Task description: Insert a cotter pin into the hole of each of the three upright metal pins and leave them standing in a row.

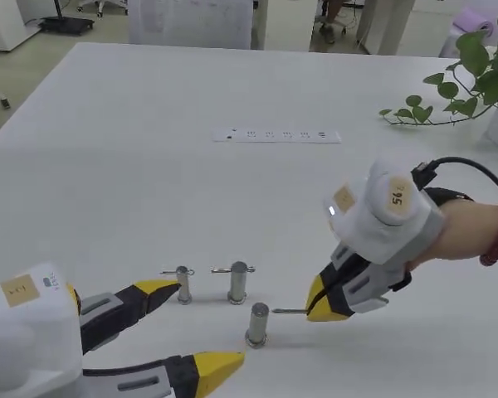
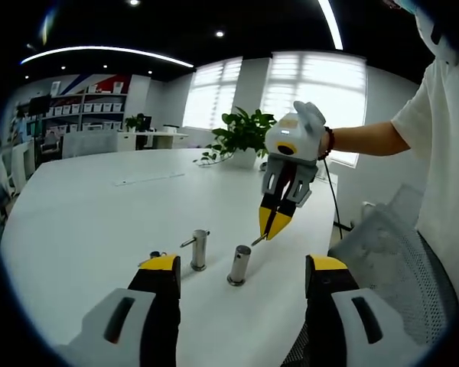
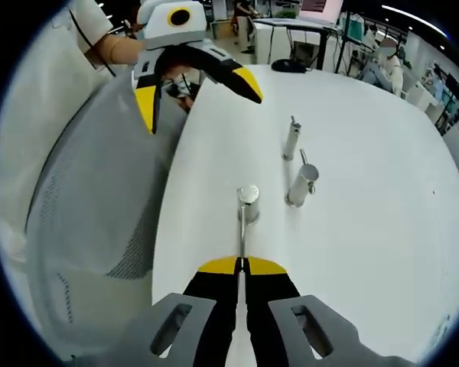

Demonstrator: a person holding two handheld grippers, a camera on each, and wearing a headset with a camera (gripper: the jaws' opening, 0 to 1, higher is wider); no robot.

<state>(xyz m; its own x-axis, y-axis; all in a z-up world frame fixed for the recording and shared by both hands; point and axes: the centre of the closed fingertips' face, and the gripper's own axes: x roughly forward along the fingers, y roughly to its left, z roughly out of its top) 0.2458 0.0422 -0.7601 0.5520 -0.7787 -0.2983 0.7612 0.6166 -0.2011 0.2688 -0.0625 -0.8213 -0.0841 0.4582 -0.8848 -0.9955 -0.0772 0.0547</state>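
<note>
"What did the right hand-held gripper (image 1: 315,308) have?"

"Its jaws were clamped on a cotter pin (image 1: 289,311). The tip was right at the head of the front metal pin (image 1: 257,323). I couldn't tell whether it was in the hole."

"And the left hand-held gripper (image 1: 203,325)?"

"Jaws apart, holding nothing, just left of that pin. Behind it, the middle metal pin (image 1: 238,282) and the left metal pin (image 1: 183,284) stood upright on the bench (image 1: 232,191), each with a pin through its top."
</note>
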